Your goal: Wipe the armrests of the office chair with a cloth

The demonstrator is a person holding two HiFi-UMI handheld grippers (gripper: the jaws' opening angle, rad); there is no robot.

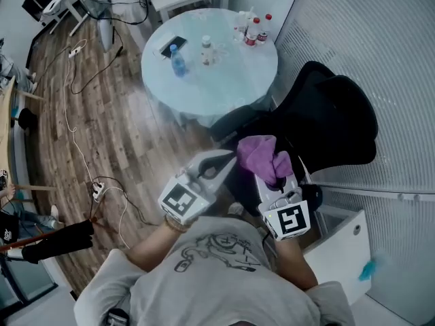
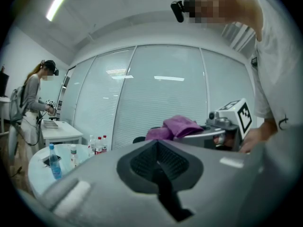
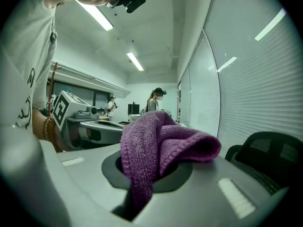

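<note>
Here: right gripper (image 1: 269,174) pinches purple cloth (image 3: 156,141) near chair (image 1: 326,114); cloth's folded end points right, toward chair. Left gripper (image 2: 158,163) jaws together, empty. Only right gripper view shows cloth tail between jaws.

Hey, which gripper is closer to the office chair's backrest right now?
Right. The right gripper, shut on the purple cloth, is just left of the backrest; the left gripper is farther to its left.

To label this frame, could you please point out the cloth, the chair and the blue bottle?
cloth (image 3: 156,141): right gripper view, on its top fold.
chair (image 1: 340,117): head view, on its large black part.
blue bottle (image 1: 178,62): head view, on its body.
</note>
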